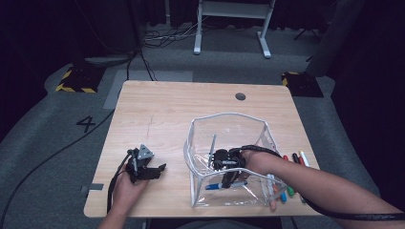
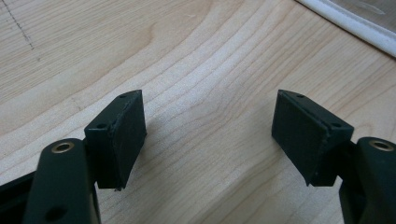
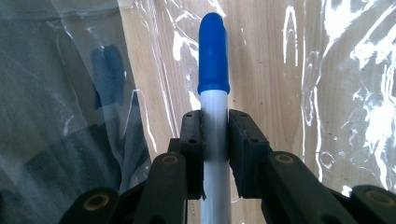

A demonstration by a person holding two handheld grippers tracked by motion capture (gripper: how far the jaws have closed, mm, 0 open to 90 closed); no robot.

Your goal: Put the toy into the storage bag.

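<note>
From above, we see our right gripper [image 1: 228, 177] inside the clear plastic pouch [image 1: 228, 125], pinching a blue-capped marker [image 1: 226, 185]; other markers [image 1: 292, 177] wait beyond it on the table [image 1: 162, 114].

Our left gripper [image 2: 208, 135] is spread over bare wood.

Ahead of our right jaws, the cap points at the pouch floor; we judge packing barely begun.

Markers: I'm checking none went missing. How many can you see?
About 6: a blue-capped marker clamped in the right gripper inside the clear bag, roughly five loose markers right of it. Some may be hidden.
</note>
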